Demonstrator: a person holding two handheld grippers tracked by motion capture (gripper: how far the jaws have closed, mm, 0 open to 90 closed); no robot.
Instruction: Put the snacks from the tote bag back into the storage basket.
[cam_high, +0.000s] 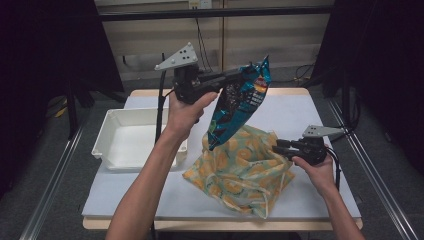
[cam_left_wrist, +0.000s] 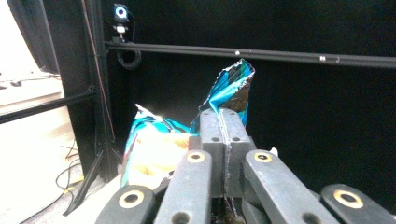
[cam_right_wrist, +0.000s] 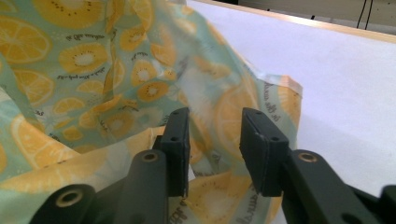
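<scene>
A blue crisp bag (cam_high: 239, 102) hangs in the air above the table, its lower end dipping toward the mouth of a cloth drawstring bag (cam_high: 240, 170) printed with orange slices. My left gripper (cam_high: 238, 75) is shut on the crisp bag's top edge; in the left gripper view the foil (cam_left_wrist: 233, 84) sticks up past the closed jaws (cam_left_wrist: 223, 119). My right gripper (cam_high: 278, 146) sits at the cloth bag's right rim. In the right gripper view it stands open (cam_right_wrist: 215, 123), jaws apart on either side of a fold of the printed cloth (cam_right_wrist: 93, 60).
A white plastic tray (cam_high: 112, 150) stands at the table's left, beside the left forearm. The white table top (cam_high: 300, 110) lies bare behind and right of the cloth bag. The bag's cord (cam_high: 265, 205) trails toward the front edge. Black curtains and metal rails surround the table.
</scene>
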